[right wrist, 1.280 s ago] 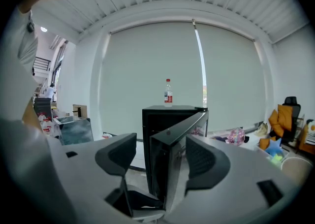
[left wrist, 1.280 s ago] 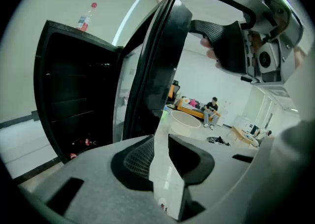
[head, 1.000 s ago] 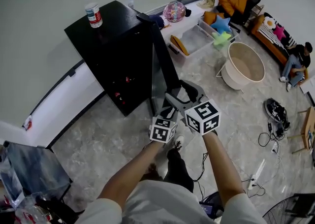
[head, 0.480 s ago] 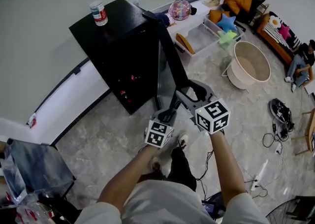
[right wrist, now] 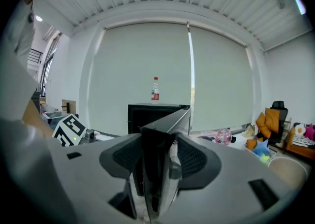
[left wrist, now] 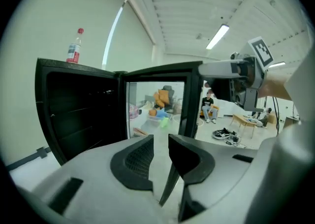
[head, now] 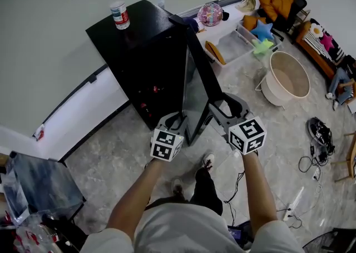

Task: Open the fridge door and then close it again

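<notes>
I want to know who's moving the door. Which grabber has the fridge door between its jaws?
The right gripper: its jaws have just been closing and pinch the edge of the fridge door. On the left gripper they stand apart, empty.

Left hand-held gripper (left wrist: pixel 161 143) moved left; right hand-held gripper (right wrist: pixel 157 156) clamped fridge door (head: pixel 194 90).

head view: overhead, down | gripper views: level, close | shared: fridge door (head: pixel 196 93)
</notes>
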### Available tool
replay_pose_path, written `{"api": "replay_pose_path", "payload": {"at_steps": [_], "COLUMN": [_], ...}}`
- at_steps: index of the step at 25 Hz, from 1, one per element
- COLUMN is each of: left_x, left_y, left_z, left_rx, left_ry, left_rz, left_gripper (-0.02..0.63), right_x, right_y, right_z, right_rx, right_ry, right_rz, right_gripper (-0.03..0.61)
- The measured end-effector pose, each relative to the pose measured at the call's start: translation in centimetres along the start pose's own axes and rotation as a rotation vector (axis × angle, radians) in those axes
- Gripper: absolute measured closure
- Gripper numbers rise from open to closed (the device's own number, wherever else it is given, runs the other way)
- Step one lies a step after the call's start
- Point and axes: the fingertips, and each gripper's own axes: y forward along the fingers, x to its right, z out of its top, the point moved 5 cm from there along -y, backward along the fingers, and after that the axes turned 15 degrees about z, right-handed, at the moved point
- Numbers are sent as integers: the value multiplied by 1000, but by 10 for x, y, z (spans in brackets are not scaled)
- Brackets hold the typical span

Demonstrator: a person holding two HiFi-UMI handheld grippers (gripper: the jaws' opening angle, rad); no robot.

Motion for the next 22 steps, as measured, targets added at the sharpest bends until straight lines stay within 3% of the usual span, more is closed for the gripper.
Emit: {"api": "replay_pose_path", "payload": {"at_steps": [5, 11, 22], "left_x": [-24, -35, -30], "left_y": [1, 13, 39], "left_z": [20, 28, 55], "left_rx": [31, -30, -49], "left_ry": [-55, 2, 5], "left_rz": [39, 63, 39], "left_gripper": [545, 545, 545], "right_x": [13, 33, 82], "right_y": [-12, -28, -54], "right_z": [-3, -9, -19], "right_rx": [1, -5, -8], "right_ry": [12, 38, 57], "right_rz": [-24, -79, -158], "right_gripper": [357, 357, 380]}}
